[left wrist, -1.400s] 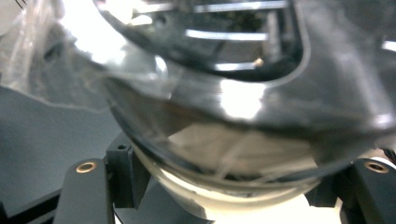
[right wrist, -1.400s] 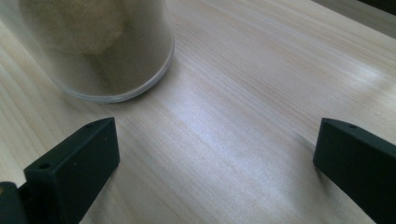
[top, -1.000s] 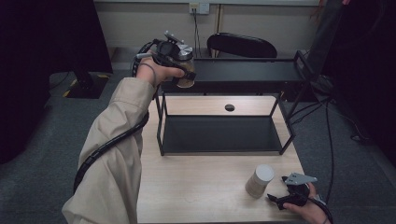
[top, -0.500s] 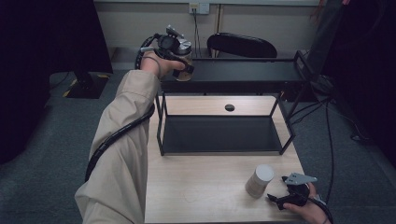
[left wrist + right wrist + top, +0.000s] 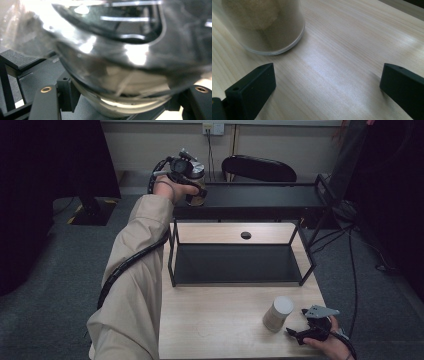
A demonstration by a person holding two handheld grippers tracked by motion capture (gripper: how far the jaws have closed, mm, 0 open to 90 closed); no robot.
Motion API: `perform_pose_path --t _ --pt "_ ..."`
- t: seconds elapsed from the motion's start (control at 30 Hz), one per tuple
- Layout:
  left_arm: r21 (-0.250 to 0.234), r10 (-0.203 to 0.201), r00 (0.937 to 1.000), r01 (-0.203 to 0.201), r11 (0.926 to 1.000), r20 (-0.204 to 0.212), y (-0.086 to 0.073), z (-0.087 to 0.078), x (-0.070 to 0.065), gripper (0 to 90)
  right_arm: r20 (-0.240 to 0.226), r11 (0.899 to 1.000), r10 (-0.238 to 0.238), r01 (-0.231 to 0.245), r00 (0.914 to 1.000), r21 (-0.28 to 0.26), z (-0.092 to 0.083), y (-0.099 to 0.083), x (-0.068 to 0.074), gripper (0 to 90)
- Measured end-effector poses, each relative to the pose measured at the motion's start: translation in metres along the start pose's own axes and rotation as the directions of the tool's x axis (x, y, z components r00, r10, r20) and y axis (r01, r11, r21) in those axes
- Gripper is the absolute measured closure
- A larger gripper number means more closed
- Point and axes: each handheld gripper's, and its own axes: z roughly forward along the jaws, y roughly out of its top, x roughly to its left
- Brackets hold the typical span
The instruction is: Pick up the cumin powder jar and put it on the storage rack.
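Your left hand has the jar at the shelf's top-left end; the second jar waits by your right.

Your left gripper (image 5: 192, 182) is clamped on the clear, metal-lidded glass jar (image 5: 196, 180), upright at the left end of the black metal shelf's (image 5: 260, 200) top deck; whether its base touches, you cannot tell. On the wooden table (image 5: 220, 320), the white-lidded, pale-filled cylindrical jar (image 5: 278, 313) stands just left of your right gripper (image 5: 312, 329), whose jaws stand apart, nothing between them.
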Motion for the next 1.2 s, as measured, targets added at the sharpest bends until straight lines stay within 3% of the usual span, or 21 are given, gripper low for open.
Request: perform_pose_path --t 1.2 --pt "-0.048 -0.019 0.9994 0.017 0.9987 -0.029 -0.012 0.005 -0.006 28.4 0.000 1.000 0.000 0.000 1.0000 0.000 0.000 0.000 0.000 0.0"
